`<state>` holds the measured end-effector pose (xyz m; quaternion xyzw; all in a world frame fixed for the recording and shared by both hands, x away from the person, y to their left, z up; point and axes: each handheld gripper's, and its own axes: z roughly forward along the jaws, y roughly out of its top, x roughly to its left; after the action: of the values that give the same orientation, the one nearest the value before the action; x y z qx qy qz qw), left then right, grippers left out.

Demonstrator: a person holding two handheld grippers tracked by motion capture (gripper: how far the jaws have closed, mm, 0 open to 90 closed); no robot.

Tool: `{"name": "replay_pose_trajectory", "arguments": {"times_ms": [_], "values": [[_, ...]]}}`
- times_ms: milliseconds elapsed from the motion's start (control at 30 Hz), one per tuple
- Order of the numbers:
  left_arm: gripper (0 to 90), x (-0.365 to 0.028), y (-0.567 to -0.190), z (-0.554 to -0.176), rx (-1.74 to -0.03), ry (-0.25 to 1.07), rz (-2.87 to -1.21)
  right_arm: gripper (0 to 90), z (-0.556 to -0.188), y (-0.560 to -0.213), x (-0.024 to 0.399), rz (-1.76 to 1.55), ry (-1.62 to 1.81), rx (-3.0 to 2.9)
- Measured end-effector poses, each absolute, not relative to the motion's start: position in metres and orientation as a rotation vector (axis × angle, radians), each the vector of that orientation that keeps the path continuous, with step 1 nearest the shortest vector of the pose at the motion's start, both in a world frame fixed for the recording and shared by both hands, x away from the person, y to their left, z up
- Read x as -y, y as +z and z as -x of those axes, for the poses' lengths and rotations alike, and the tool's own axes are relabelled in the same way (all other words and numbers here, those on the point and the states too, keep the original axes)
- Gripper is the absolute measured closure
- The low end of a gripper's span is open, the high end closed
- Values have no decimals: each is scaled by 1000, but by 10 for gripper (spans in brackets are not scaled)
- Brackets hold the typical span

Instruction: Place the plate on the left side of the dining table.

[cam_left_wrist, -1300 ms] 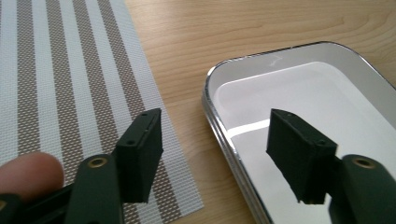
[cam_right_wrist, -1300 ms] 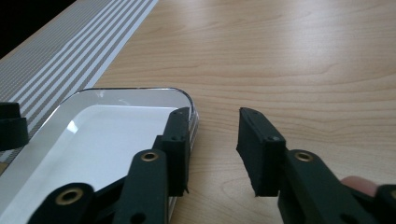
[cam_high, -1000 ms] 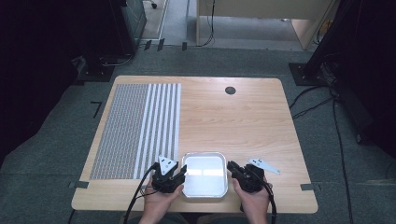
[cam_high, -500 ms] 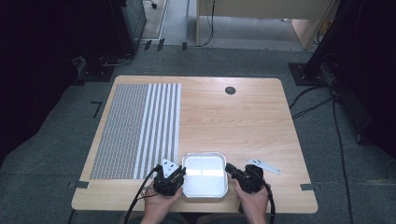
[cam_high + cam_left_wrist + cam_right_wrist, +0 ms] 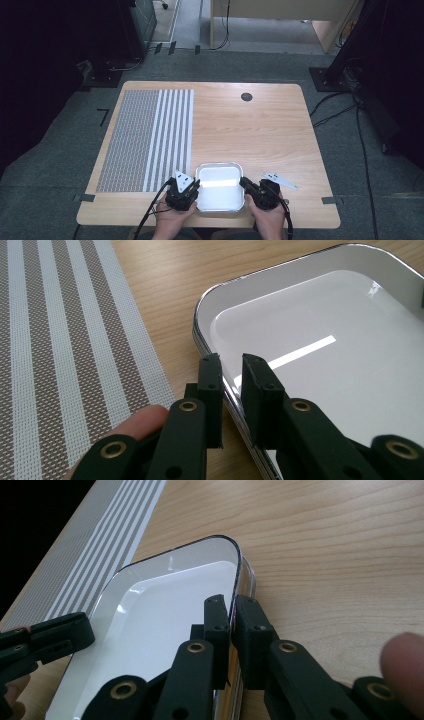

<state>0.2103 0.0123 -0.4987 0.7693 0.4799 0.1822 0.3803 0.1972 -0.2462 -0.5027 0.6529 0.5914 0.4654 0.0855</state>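
Both clamped on shiny rectangular metal tray point(image 5: 219, 170): left tongs point(image 5: 231, 371) on one side rim, right tongs point(image 5: 232, 611) opposite. Risk: thin slick rim slipping from pads, tray tilting.

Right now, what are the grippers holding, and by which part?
Both hold the metal tray: left gripper clamps its left rim, right gripper its right rim.

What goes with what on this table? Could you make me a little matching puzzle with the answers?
Things:
1. tray
2. striped mat
3. left hand-held gripper
4. round dark hole

Places:
A. far side of the table, right of middle
B. clamped on the tray's left rim
C. near edge, between both hands
D. covers the table's left part

Pairs: 1-C, 2-D, 3-B, 4-A
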Motion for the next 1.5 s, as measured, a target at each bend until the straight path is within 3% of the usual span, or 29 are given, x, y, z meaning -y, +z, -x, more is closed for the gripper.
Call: {"name": "replay_pose_trajectory", "arguments": {"times_ms": [500, 800, 933, 1167, 1500], "values": [[600, -16, -493, -210, -1180, 486, -1922, 897, -193, -493, 245, -2045, 1326, -1580], [629, -8, -494, -204, -1153, 483, -1950, 900, -189, -487, 262, -2050, 1323, -1513], [702, -5, -493, -203, -1147, 464, -1951, 855, -185, -485, 266, -1991, 1328, -1555], [696, 2, -493, -208, -1161, 394, -1965, 783, -175, -482, 268, -1877, 1272, -1622], [682, 16, -501, -206, -1164, 376, -2013, 792, -175, -486, 262, -1854, 1193, -1678]]}}
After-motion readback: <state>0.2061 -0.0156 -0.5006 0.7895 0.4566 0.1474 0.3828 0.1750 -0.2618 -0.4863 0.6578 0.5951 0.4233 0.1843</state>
